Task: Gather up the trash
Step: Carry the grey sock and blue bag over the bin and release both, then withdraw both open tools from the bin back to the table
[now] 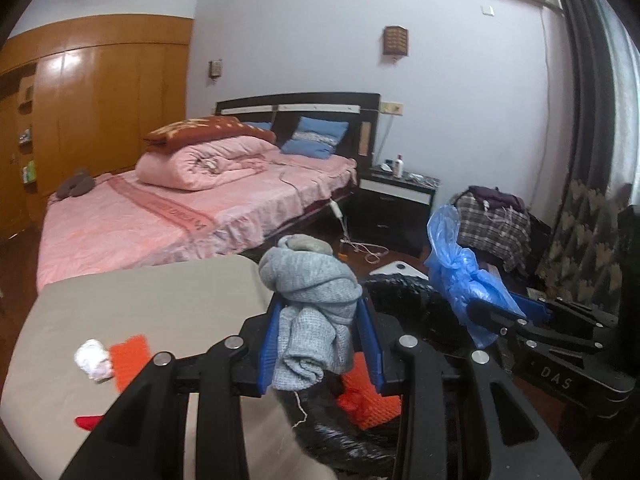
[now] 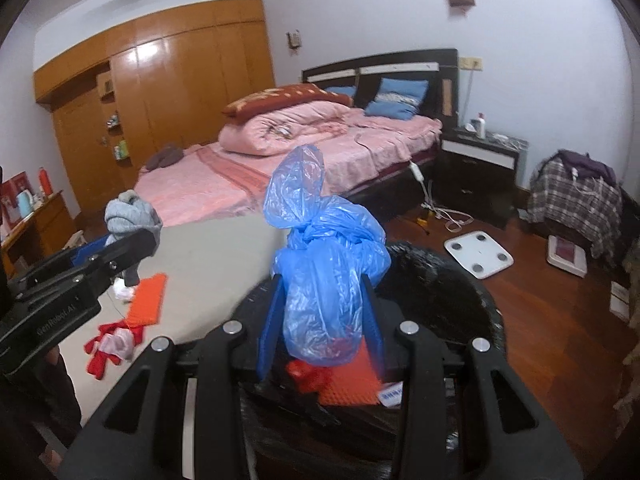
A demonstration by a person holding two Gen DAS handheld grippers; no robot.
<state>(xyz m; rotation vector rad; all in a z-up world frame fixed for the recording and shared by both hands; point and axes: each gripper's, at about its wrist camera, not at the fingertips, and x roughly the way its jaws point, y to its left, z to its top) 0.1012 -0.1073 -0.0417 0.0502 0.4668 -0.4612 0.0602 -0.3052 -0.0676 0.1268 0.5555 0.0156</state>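
Note:
My left gripper is shut on a bunched grey knitted cloth, held above the edge of a beige table and a black trash bag. My right gripper is shut on a knotted blue plastic bag, held over the trash bag's open mouth. Orange and red scraps lie inside the bag. On the table lie a white crumpled tissue, an orange mat and a red-and-white rag. Each gripper shows in the other's view: right, left.
A pink-covered bed stands behind the table, with a dark nightstand to its right. On the wooden floor lie a white scale and cables. A chair with plaid clothes stands far right, a wooden wardrobe far left.

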